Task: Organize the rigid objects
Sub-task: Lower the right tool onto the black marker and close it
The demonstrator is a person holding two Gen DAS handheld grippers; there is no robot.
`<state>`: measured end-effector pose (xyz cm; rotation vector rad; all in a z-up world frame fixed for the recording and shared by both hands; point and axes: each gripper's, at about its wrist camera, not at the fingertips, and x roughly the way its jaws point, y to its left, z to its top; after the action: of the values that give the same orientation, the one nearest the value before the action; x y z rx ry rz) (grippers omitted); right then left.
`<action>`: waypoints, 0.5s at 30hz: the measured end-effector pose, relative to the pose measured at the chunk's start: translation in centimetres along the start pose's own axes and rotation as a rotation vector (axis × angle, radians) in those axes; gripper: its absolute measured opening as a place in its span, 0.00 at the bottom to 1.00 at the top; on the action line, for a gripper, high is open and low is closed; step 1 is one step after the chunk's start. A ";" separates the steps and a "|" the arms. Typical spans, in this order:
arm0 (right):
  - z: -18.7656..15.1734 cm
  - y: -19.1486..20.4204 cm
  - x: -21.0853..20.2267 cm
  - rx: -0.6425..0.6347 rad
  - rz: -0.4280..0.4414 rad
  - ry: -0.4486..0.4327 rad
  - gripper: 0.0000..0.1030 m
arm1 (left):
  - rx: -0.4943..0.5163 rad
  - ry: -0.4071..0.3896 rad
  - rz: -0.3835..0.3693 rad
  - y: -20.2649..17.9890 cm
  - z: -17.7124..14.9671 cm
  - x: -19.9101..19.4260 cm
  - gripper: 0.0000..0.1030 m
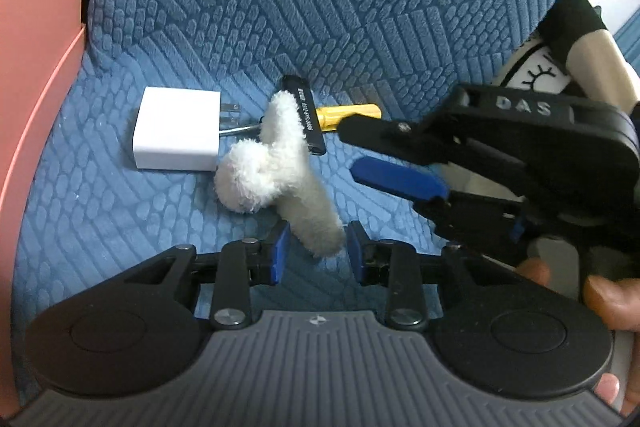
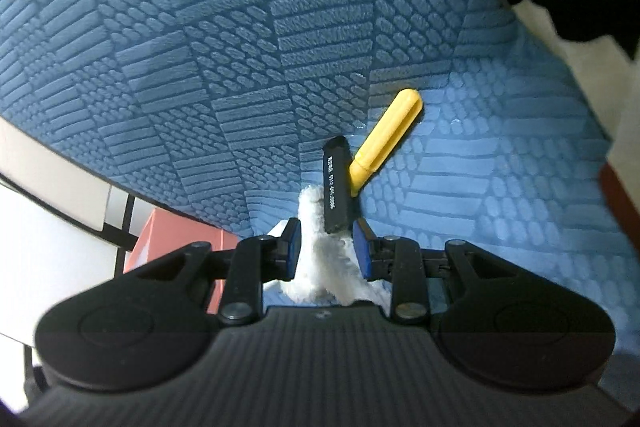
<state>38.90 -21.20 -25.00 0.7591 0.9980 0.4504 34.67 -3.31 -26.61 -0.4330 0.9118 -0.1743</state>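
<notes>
On blue quilted upholstery [image 1: 360, 7], prob. a sofa seat, nothing looked sorted yet. White charger [image 1: 176, 131], black stick w/ white print [image 1: 308, 119] and yellow-handled screwdriver [image 1: 352, 111] all lay loose together, the stick across the screwdriver, the charger's prongs just beside its shaft. Fluffy white plush piece [image 1: 276, 167] lay over them. Pink box [image 1: 36, 67] stood at the left edge; contents not visible. Left hand-held gripper [image 1: 316, 247] was partly spread around the plush's near end; couldn't tell if pads pressed it. Right hand-held gripper [image 1: 356, 155] hovered partly spread, nothing pinched, plush below & between its fingers in its own view. Judged: early stage, soft piece to clear first, all three rigid items still to go.
</notes>
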 end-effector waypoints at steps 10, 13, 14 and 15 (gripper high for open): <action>1.1 0.2 3.0 0.004 -0.039 0.021 0.32 | -0.073 0.014 -0.026 0.8 0.4 0.4 0.35; 1.2 0.1 3.7 0.008 -0.042 0.035 0.32 | -0.080 0.012 -0.026 0.7 0.4 0.5 0.32; 1.3 0.0 3.9 0.014 -0.039 0.037 0.32 | -0.083 0.015 -0.030 0.7 0.4 0.6 0.30; 1.4 -0.1 4.1 0.018 -0.035 0.037 0.32 | -0.089 0.018 -0.033 0.7 0.5 0.7 0.30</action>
<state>42.06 -19.09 -26.98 0.7506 1.0497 0.4268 35.43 -2.76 -27.17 -0.5297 0.9327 -0.1688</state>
